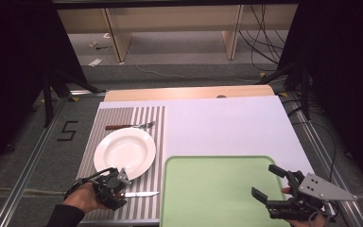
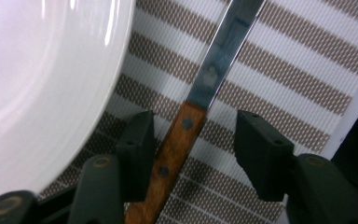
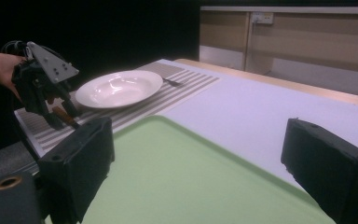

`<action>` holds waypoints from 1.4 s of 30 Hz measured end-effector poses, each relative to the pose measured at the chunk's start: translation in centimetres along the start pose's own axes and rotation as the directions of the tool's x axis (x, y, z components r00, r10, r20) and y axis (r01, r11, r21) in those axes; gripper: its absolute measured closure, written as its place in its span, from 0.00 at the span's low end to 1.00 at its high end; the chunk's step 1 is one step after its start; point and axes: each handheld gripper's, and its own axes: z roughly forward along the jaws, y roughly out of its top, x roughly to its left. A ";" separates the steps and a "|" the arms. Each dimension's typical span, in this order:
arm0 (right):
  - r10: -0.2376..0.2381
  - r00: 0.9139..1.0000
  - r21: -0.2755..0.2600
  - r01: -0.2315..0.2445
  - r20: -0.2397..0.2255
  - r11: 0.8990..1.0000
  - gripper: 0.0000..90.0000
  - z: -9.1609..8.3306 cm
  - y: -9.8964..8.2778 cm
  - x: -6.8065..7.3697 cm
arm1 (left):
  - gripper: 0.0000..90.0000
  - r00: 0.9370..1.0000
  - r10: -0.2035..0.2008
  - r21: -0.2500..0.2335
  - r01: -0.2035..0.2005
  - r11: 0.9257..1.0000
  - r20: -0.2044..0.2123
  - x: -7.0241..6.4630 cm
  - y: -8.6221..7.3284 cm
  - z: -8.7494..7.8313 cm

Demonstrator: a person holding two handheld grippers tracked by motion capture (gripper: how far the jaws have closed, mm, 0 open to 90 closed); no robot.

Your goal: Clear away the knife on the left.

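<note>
A knife [image 1: 141, 194] with a wooden handle [image 2: 172, 149] and steel blade lies on the striped placemat [image 1: 151, 123], just in front of the white plate [image 1: 125, 152]. My left gripper [image 1: 116, 189] is lowered over the handle, its jaws apart on either side. The handle lies close against one pad, with a clear gap to the other. The right gripper view shows that gripper [image 3: 58, 112] beside the plate [image 3: 119, 87]. My right gripper [image 1: 268, 182] hovers open over the near right corner of the green tray [image 1: 212, 194] with nothing between its fingers.
A wooden-handled fork [image 1: 130, 126] lies on the placemat behind the plate. The green tray [image 3: 177, 177] sits on a white table sheet [image 1: 227, 127]. Dark floor and cables surround the table.
</note>
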 end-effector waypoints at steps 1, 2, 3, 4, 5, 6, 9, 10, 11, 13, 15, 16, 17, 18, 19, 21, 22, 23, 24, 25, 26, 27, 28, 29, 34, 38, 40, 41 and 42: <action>0.000 1.000 0.000 0.000 0.000 1.000 0.12 0.0 0.0 0.0 | 0.56 1.000 -0.030 0.010 0.030 1.000 0.008 0.0 0.0 -0.1; 0.000 1.000 0.000 0.000 0.000 1.000 0.12 0.0 0.0 0.0 | 0.56 1.000 -0.012 0.004 0.012 1.000 0.012 0.2 0.0 -0.1; 0.000 1.000 0.001 0.000 -0.001 1.000 0.12 0.0 0.0 0.0 | 0.62 1.000 -0.005 0.006 0.005 1.000 0.016 0.4 0.1 0.0; 0.000 1.000 0.001 0.000 -0.002 1.000 0.12 0.0 0.0 0.0 | 0.63 1.000 -0.005 0.006 0.005 1.000 0.016 0.4 0.1 0.0; 0.000 1.000 0.002 0.000 -0.002 1.000 0.12 0.0 0.0 0.0 | 0.64 1.000 -0.014 0.010 0.014 1.000 0.020 0.4 0.1 0.0; -0.001 1.000 0.000 0.001 -0.002 1.000 0.12 0.0 0.0 0.0 | 0.66 0.999 -0.026 0.021 0.025 0.999 0.025 0.3 0.1 -0.1; -0.003 1.000 0.000 0.003 -0.002 1.000 0.12 0.0 0.0 0.0 | 0.69 0.998 -0.050 0.030 0.049 0.998 0.030 0.5 0.2 -0.1; 0.000 1.000 0.001 0.000 -0.002 1.000 0.12 0.1 0.0 0.0 | 0.75 0.997 -0.064 0.037 0.063 0.997 0.030 0.7 0.3 -0.1; 0.000 1.000 0.002 0.000 -0.001 1.000 0.11 0.1 0.0 0.0 | 0.76 0.997 -0.064 0.037 0.063 0.997 0.030 0.7 0.3 -0.1; -0.004 1.000 0.003 0.004 -0.002 1.000 0.12 0.0 0.0 0.0 | 0.79 0.997 -0.073 0.053 0.071 0.996 0.025 0.8 0.5 -0.1; -0.004 1.000 0.001 0.004 -0.001 1.000 0.12 0.0 0.0 0.1 | 0.84 0.997 -0.074 0.057 0.072 0.996 0.026 0.7 0.7 -0.1; -0.004 1.000 -0.001 0.004 0.000 1.000 0.12 0.0 0.0 0.0 | 0.84 0.997 -0.076 0.055 0.075 0.996 0.018 0.6 0.8 0.0; -0.004 1.000 -0.001 0.004 0.001 1.000 0.12 0.0 0.0 0.0 | 0.85 0.997 -0.076 0.055 0.075 0.996 0.018 0.6 0.8 0.0; -0.004 1.000 -0.001 0.004 0.001 1.000 0.12 0.0 0.0 0.0 | 0.85 0.997 -0.075 0.055 0.074 0.996 0.014 0.5 0.8 0.0; -0.004 1.000 0.002 0.004 0.000 1.000 0.12 0.0 0.0 0.0 | 0.85 0.995 -0.095 0.050 0.095 0.994 0.014 0.6 0.7 0.0; -0.002 1.000 0.001 0.002 0.001 1.000 0.12 0.0 0.0 0.0 | 0.85 0.994 -0.109 0.051 0.108 0.993 0.021 0.7 0.7 -0.1; -0.003 1.000 0.000 0.003 0.000 1.000 0.12 0.0 0.0 0.0 | 0.85 0.994 -0.109 0.051 0.108 0.993 0.021 0.7 0.7 -0.1; -0.003 1.000 0.000 0.003 0.002 1.000 0.12 0.0 0.0 0.0 | 0.85 0.993 -0.114 0.051 0.112 0.992 0.026 0.8 0.7 -0.1; -0.004 1.000 0.001 0.004 0.002 1.000 0.12 0.0 0.0 0.0 | 0.85 0.992 -0.121 0.048 0.119 0.992 0.038 0.8 0.6 -0.1; -0.004 1.000 0.001 0.004 0.000 1.000 0.12 0.0 0.0 0.0 | 0.85 0.991 -0.125 0.040 0.123 0.992 0.051 0.9 0.6 -0.2; -0.004 1.000 0.003 0.004 0.001 1.000 0.12 0.0 0.0 0.0 | 0.85 0.988 -0.137 0.021 0.136 0.991 0.067 0.8 0.5 -0.5; -0.004 1.000 0.003 0.004 0.001 1.000 0.12 0.0 0.0 0.0 | 0.85 0.988 -0.137 0.021 0.136 0.991 0.067 0.8 0.5 -0.5; -0.001 1.000 0.003 0.001 0.000 1.000 0.12 0.0 0.0 0.0 | 0.85 0.987 -0.134 0.009 0.134 0.991 0.085 0.7 0.5 -0.6; -0.001 1.000 0.003 0.001 0.000 1.000 0.12 0.0 0.0 0.0 | 0.85 0.985 -0.134 -0.009 0.136 0.991 0.106 0.7 0.4 -0.6; -0.002 1.000 0.003 0.002 0.000 1.000 0.12 0.0 0.0 0.0 | 0.85 0.975 -0.171 -0.075 0.183 0.980 0.142 1.0 0.1 -1.1; -0.001 1.000 0.003 0.001 0.001 1.000 0.12 0.0 0.0 0.0 | 0.85 0.962 -0.192 -0.185 0.227 0.956 0.192 -0.1 0.5 -2.3; 0.001 1.000 0.004 -0.001 0.001 1.000 0.12 0.0 0.0 0.0 | 0.85 0.960 -0.190 -0.238 0.237 0.942 0.204 -0.6 0.9 -2.8; 0.000 1.000 0.004 0.000 0.000 1.000 0.12 0.0 0.0 0.0 | 0.85 0.960 -0.190 -0.238 0.237 0.942 0.204 -0.6 0.9 -2.8; 0.000 1.000 0.004 0.000 0.000 1.000 0.12 0.0 0.0 0.0 | 0.85 0.960 -0.177 -0.272 0.234 0.933 0.217 -1.3 1.5 -3.2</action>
